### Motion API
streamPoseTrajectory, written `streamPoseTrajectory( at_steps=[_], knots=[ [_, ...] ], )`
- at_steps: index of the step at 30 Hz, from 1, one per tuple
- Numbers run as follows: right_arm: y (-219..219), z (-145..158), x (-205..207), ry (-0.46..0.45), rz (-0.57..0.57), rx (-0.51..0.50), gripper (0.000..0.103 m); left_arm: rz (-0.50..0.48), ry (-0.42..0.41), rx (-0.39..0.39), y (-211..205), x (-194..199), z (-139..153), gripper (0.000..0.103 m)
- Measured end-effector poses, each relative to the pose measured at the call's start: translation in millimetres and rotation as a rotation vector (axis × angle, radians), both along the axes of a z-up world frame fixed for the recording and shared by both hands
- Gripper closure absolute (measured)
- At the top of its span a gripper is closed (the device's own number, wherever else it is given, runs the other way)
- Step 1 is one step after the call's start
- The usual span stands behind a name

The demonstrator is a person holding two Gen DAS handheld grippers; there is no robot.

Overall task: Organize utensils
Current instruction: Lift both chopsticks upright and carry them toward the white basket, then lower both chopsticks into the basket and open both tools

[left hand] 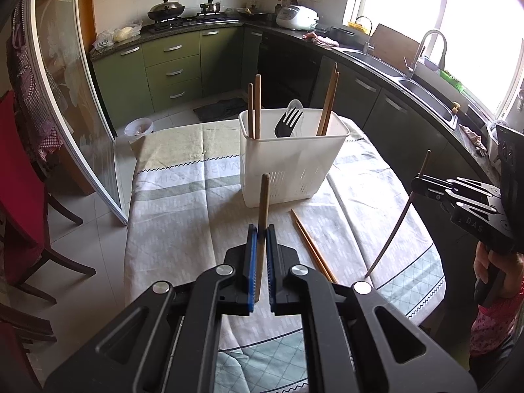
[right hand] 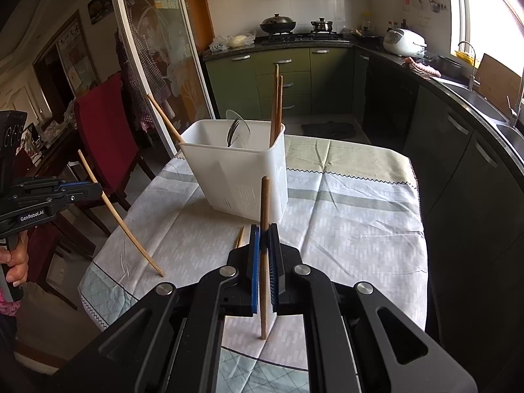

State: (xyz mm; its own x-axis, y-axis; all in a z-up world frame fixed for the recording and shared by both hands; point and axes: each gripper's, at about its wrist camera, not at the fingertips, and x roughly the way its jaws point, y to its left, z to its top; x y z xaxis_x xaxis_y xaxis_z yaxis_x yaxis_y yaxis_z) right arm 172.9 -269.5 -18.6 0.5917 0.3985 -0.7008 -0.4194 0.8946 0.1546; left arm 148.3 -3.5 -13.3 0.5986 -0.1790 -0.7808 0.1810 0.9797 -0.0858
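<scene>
You stand at a table (left hand: 183, 203) covered by a pale patterned cloth (right hand: 353, 216), in a kitchen with green cabinets (left hand: 173, 65), a stove (right hand: 301, 36), a rice cooker (left hand: 296, 17) and a sink (left hand: 422, 90) under a bright window. A red chair (right hand: 104, 131) sits beside the table.

Your left gripper (left hand: 261, 239) is clamped on one upright chopstick (left hand: 263, 203); your right gripper (right hand: 264, 239) is clamped on another chopstick (right hand: 264, 203).

A white utensil holder (left hand: 288, 163) stands mid-table, holding chopsticks, a black fork (left hand: 288, 121) and a spoon. Two loose chopsticks (left hand: 311, 245) lie on the cloth near it.

The left gripper's side reads "GenRobot.AI" (right hand: 31, 217).
</scene>
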Motion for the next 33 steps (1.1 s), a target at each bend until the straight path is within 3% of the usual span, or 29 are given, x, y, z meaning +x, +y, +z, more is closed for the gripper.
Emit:
streamPoseTrajectory(
  at_steps=[14,33],
  knots=[
    [9.0,37.6,3.1,-0.069,0.022,0.019,0.097,-0.032,-0.065,-0.024,-6.9,3.1,30.7,0.097],
    [17.1,179.8,33.3,-0.286,0.004,0.156,0.097,-0.014,-0.341,-0.07,-27.5,44.9,156.2,0.097]
  ],
)
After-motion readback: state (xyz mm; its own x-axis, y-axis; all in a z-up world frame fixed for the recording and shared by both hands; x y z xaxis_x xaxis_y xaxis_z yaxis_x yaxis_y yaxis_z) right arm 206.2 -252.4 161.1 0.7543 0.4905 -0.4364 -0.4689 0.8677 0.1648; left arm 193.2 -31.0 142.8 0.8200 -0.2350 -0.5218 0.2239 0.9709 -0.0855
